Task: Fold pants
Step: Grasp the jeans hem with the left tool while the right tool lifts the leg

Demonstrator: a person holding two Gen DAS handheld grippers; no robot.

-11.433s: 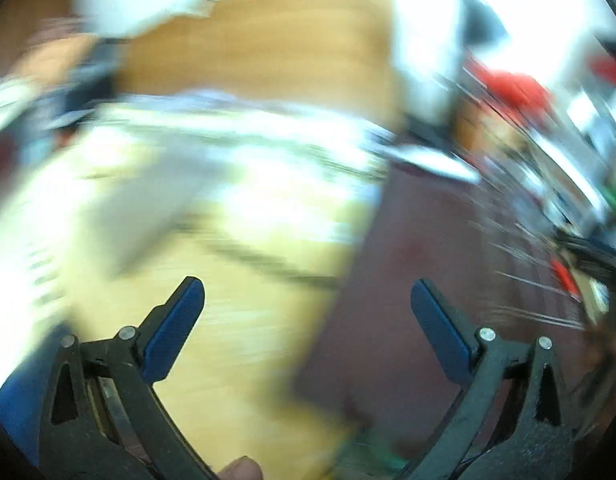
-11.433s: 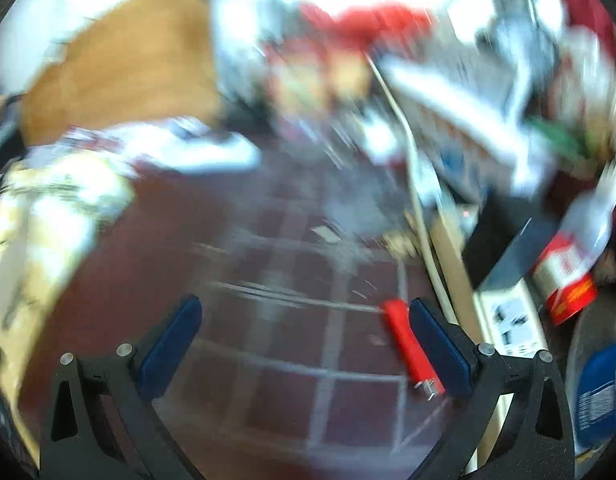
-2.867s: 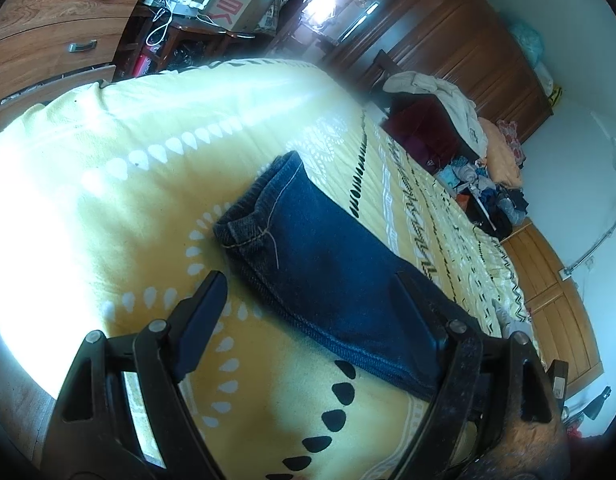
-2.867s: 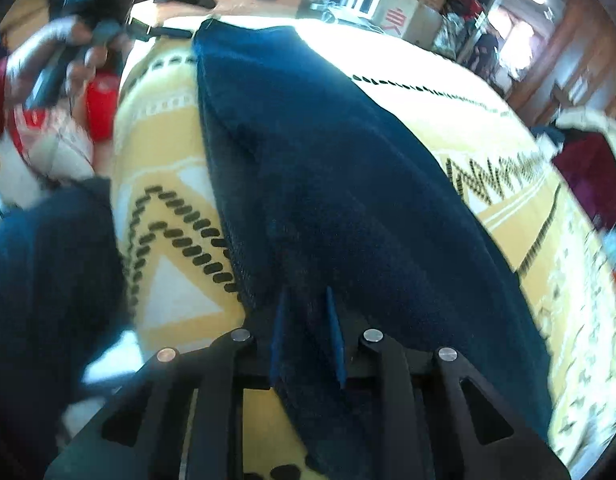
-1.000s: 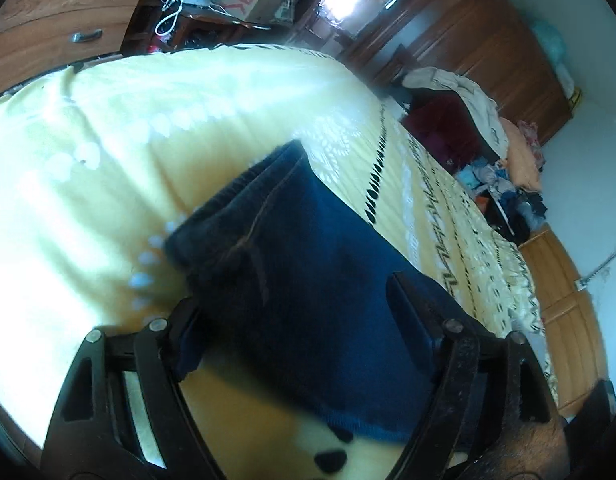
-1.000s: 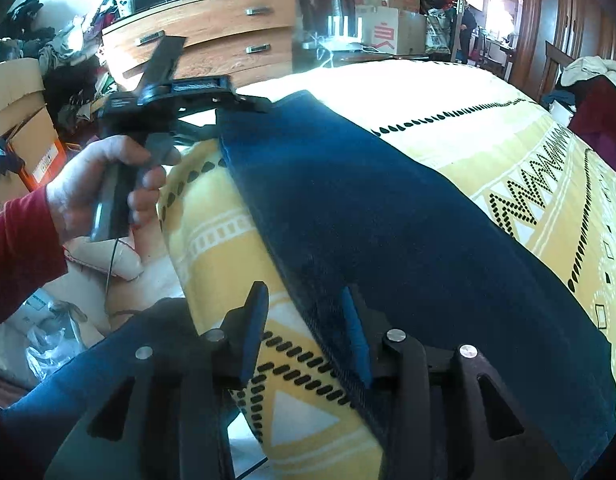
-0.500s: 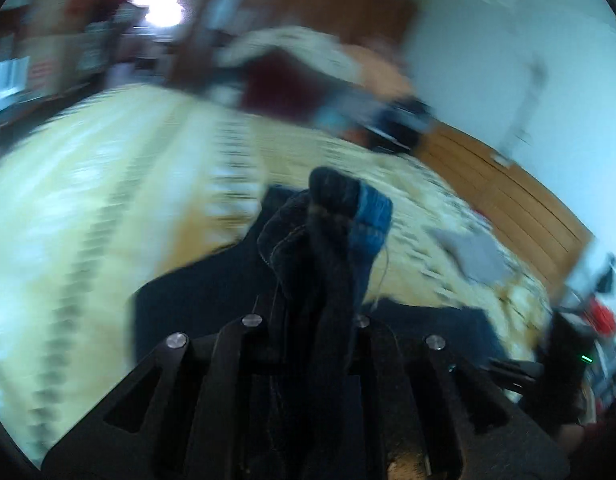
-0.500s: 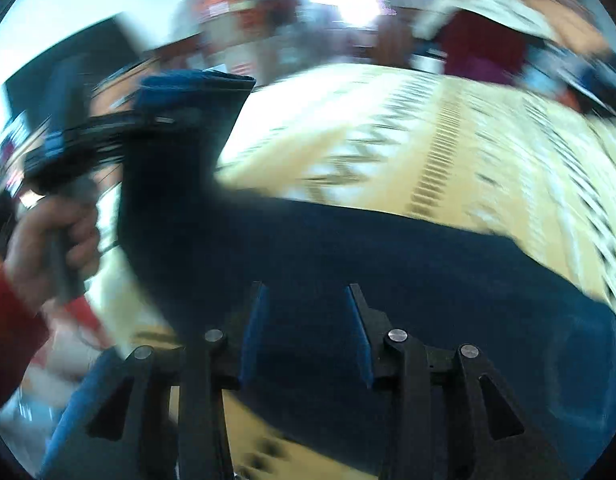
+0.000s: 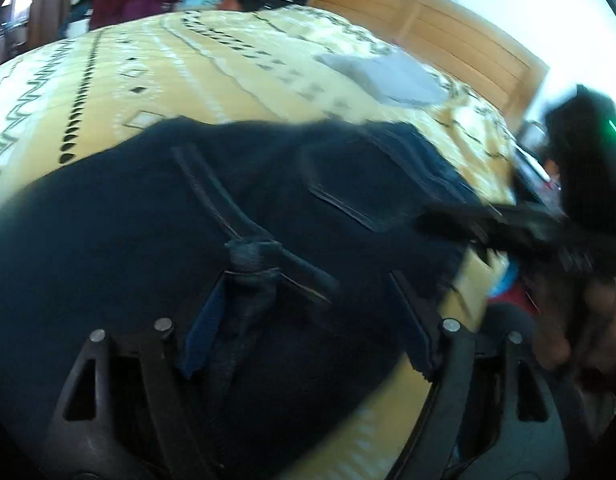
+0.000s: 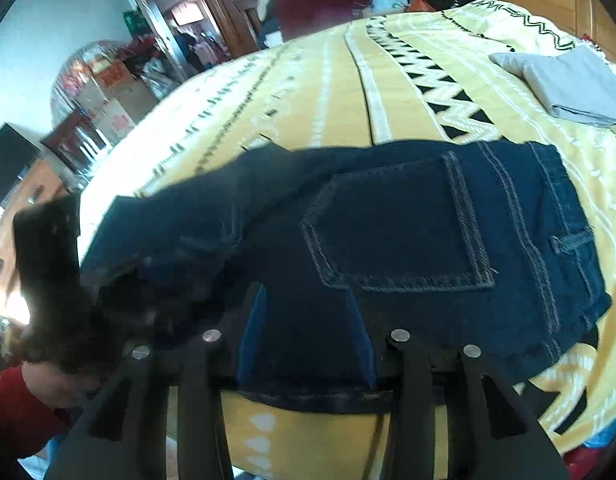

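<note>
Pants (image 10: 388, 240) lying doubled over on the yellow patterned bedspread (image 10: 348, 92), near its edge, back pocket (image 10: 396, 232) facing up; seemingly folded at least once lengthwise and across, with a final tidy fold probably remaining; left gripper (image 9: 308, 320) hovering with fingers spread wide, a bunched cuff (image 9: 251, 256) lying between them, no real clamp evident; right gripper (image 10: 303, 336) parted moderately, straddling the near hem without pinching; grey folded cloth (image 10: 568, 88) resting far right.
</note>
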